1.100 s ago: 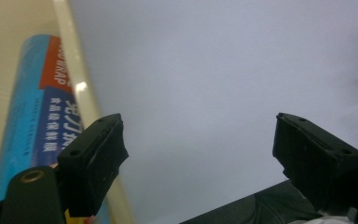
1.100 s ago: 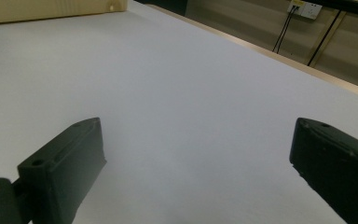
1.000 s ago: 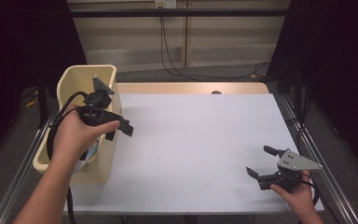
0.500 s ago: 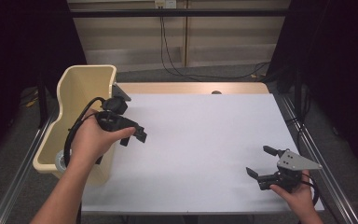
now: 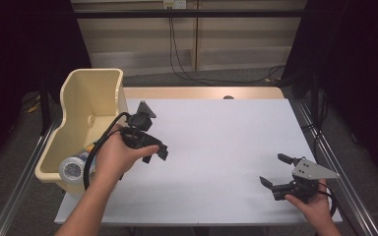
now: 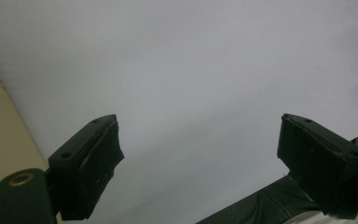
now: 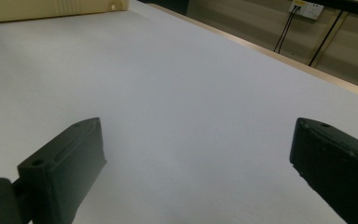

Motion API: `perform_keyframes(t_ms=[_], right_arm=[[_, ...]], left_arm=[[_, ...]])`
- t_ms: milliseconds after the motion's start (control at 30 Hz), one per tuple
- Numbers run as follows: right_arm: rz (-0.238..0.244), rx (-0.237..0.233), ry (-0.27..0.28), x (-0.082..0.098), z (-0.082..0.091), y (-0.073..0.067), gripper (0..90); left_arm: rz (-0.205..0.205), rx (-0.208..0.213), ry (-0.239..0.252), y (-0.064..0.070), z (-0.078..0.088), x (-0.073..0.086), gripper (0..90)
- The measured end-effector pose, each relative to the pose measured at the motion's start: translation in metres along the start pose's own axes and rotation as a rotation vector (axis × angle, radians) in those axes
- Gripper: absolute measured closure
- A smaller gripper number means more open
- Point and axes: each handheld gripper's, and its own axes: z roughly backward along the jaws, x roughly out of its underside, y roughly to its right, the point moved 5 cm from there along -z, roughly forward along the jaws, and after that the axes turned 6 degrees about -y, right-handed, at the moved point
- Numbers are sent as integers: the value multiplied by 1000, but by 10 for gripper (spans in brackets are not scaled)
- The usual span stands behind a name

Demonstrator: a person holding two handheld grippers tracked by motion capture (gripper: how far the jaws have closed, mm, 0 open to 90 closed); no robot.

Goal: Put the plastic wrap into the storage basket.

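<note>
My left gripper (image 5: pixel 156 153) hangs over the left part of the white table (image 5: pixel 226 142), just right of a cream plastic bin (image 5: pixel 86 96). Its jaws have just been opening and stand open with nothing between them. The left gripper view has that gripper (image 6: pixel 198 126) over bare white table. A grey roll of tape (image 5: pixel 73 169) lies at the bin's near end. My right gripper (image 5: pixel 273 170) rests low near the table's front right corner, open and holding nothing. In the right gripper view its jaws (image 7: pixel 196 128) stand wide apart over the table.
A wooden strip (image 5: pixel 202 92) runs along the table's far edge, with cables and a wall socket (image 7: pixel 304 8) behind it. Metal rails (image 5: pixel 325 147) flank the table on both sides. The bin's rim (image 7: pixel 42 10) lies far off at the top left of the right gripper view.
My left hand has carried its gripper from above the bin rightward and down over the white table, and its jaws have spread wider. The right gripper has kept still.
</note>
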Motion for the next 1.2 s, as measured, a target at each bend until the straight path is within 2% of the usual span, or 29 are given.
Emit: perform_keyframes(t_ms=[67, 167, 367, 767, 900, 933, 1033, 1067, 1200], right_arm=[[-2, 0, 0, 0, 0, 0, 26], [-4, -1, 3, 0, 0, 0, 26], [-5, -2, 4, 0, 0, 0, 25], [5, -1, 0, 0, 0, 0, 26], [6, -1, 0, 0, 0, 0, 26], [4, 0, 1, 0, 0, 0, 25], [1, 0, 4, 0, 0, 0, 25], [2, -2, 2, 0, 0, 0, 26], [5, -3, 2, 0, 0, 0, 26]], left_arm=[[10, 35, 6, 2, -3, -1, 149], [7, 35, 17, 6, -13, -3, 156], [-10, 42, 0, 14, -30, -4, 140], [-13, 41, 7, 16, -60, 0, 135], [-16, 23, 42, 14, -71, 3, 138], [-28, 23, 57, 14, -73, 3, 138], [-28, 40, 98, 13, -81, 6, 148], [-16, 46, 109, 13, -84, 7, 160], [-25, 44, 152, 11, -94, 12, 185]])
